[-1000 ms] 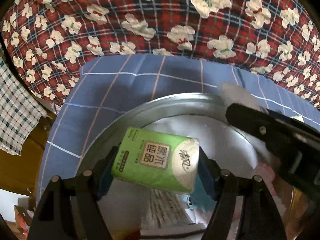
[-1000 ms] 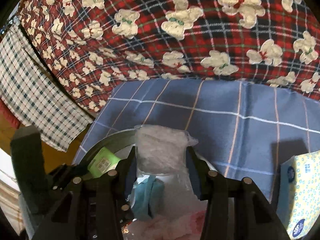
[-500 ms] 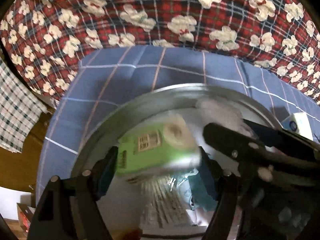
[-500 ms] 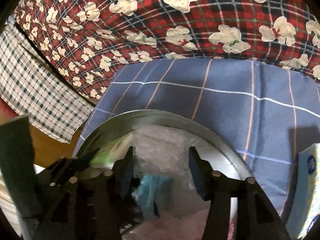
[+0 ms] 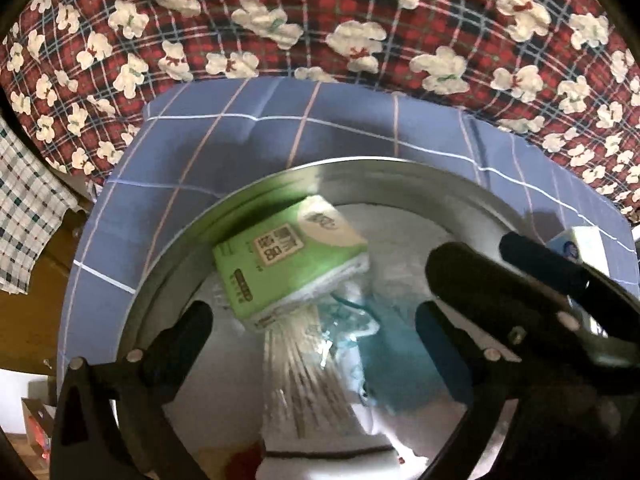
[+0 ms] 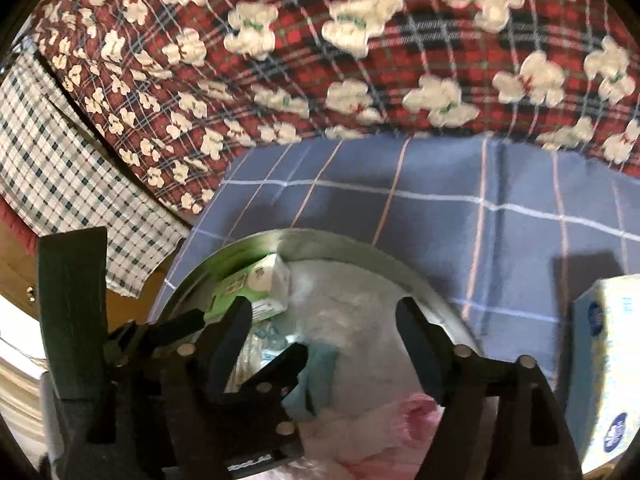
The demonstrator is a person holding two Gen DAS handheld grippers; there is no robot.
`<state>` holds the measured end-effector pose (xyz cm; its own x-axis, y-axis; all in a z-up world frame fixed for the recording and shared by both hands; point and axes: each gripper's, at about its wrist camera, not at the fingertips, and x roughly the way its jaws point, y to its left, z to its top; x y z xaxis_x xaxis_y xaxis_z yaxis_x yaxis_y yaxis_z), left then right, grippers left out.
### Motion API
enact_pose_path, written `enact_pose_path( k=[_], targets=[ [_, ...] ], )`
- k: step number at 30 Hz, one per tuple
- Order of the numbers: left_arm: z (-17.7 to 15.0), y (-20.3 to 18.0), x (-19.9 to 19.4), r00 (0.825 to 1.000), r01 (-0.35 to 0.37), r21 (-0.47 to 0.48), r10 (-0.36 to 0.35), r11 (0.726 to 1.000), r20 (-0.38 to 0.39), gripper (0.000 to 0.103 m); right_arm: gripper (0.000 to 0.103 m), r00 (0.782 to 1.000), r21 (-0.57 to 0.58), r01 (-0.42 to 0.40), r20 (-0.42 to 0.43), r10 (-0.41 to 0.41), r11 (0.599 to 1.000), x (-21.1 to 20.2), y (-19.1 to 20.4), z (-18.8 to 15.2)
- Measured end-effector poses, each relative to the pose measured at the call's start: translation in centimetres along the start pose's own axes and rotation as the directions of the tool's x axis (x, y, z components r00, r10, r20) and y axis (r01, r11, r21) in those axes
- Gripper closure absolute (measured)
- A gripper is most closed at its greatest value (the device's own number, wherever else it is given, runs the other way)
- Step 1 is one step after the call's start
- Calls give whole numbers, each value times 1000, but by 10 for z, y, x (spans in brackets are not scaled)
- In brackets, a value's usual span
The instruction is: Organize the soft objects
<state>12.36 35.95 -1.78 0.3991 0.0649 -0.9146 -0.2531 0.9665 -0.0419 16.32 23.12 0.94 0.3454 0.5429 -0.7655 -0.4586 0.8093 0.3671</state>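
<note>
Dropped, green tissue pack (image 5: 290, 256) lies beyond spread left jaws.

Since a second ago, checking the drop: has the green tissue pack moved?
Yes. The green tissue pack has left the open left gripper and dropped into the metal basin, lying by its far-left rim.

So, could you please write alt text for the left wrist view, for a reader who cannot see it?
A green rectangular tissue pack lies inside a round metal basin, just beyond the open left tongs. The basin rests on a blue checked cloth, and the black right tongs reach in from the right.
</note>
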Motion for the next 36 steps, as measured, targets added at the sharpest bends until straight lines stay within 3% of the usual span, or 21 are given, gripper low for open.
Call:
enact_pose_path(
  k=[4,8,11,15,21,26,30,36],
  targets=[
    [-5,-6,-9,999,-36,34,35,999,32,0,25,1000,38,-20,22,19,999,-8,-11,-5],
    [-11,-1,-21,995,-63,9,62,998,81,0,25,999,51,-21,43,19,998,-11,-14,-13],
    [-17,1,-37,970,-158,-18,158,987,185,0,25,993,7,19,118,-20,1000,-22,-7,-22],
    [-23,-1,-43,952,-193,16,184,981,245,0,25,976,-34,70,211,-62,997,-33,0,-31],
    [-33,0,-33,966,-158,26,149,987,212,0,25,942,-34,102,325,-86,994,-54,1,-41],
    [-43,5,-48,960,-108,-35,113,994,256,0,25,916,-101,122,395,-73,987,-64,6,-57],
    [-56,4,-62,927,-141,-54,151,988,343,0,25,875,-129,120,483,-44,984,-74,9,-71],
    [-82,8,-80,857,-155,-118,193,981,479,0,25,780,-144,131,625,-13,981,-94,12,-95]
  ],
)
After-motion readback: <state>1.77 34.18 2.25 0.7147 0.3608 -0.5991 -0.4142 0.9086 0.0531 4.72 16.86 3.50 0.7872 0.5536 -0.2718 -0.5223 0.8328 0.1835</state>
